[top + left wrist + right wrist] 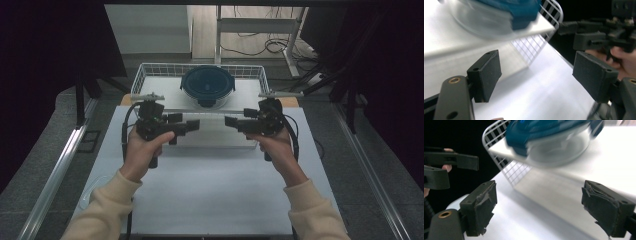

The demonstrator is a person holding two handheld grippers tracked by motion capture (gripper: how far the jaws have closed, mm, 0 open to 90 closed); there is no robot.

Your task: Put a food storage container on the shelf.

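A round clear container with a dark blue lid [207, 85] sits in a white wire basket [150, 67] at the back of the white table [220, 190]. In front of the basket, two hands hold the grippers level with their tips turned toward each other. My left gripper [192, 125] is open with nothing between its pads [486, 75]. My right gripper [231, 121] is open too, and its worn pads [480, 207] are bare. Both gripper views show the blurred container [506, 15] [554, 137], the basket's wire wall [531, 47] [496, 135] and the opposite gripper [599, 37] [449, 162].
Metal rails [60, 170] run along both sides of the table. Behind the basket stand a desk frame and loose cables on the floor [265, 45]. Dark curtains close in left and right. The table in front of the hands is bare white.
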